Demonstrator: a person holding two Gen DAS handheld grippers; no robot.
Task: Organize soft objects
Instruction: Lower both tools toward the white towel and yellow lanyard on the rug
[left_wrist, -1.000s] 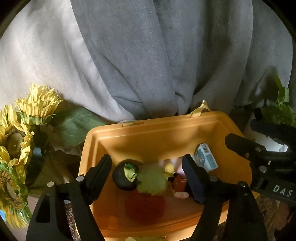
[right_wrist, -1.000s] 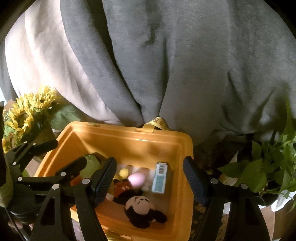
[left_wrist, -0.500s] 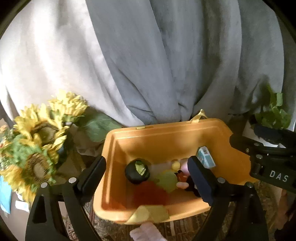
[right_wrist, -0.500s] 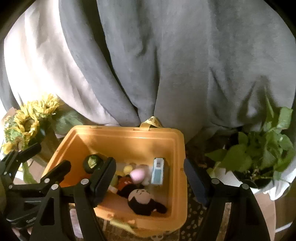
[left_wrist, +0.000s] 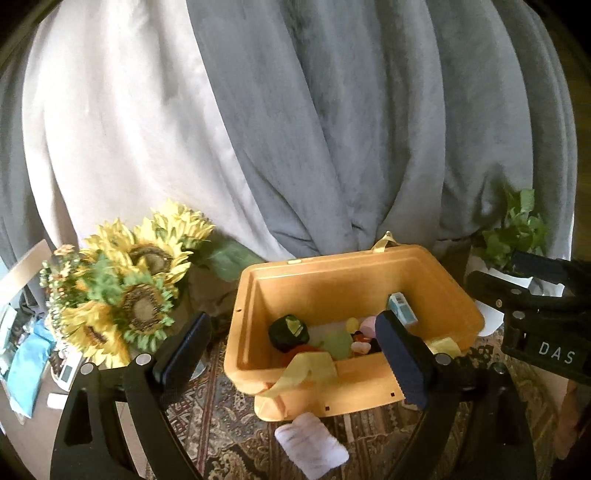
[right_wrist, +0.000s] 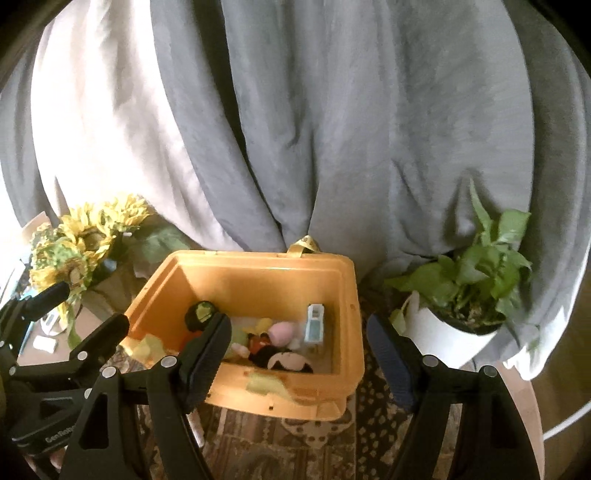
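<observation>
With soft toys (right_wrist: 284, 360) gathered inside the open orange plastic bin (left_wrist: 369, 397), both the left gripper (left_wrist: 291, 341) and right gripper (right_wrist: 299, 345) are held spread and empty before it, a pale plush piece (left_wrist: 312, 445) being left just outside its near wall.

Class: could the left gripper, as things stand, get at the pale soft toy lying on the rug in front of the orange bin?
Probably yes. The pale toy lies uncovered on the rug, outside the orange bin, just below the empty, open left gripper; nothing visible blocks a short descent.

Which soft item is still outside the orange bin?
The pale lavender plush lying on the patterned rug in front of the orange bin; the other toys sit inside it.
</observation>
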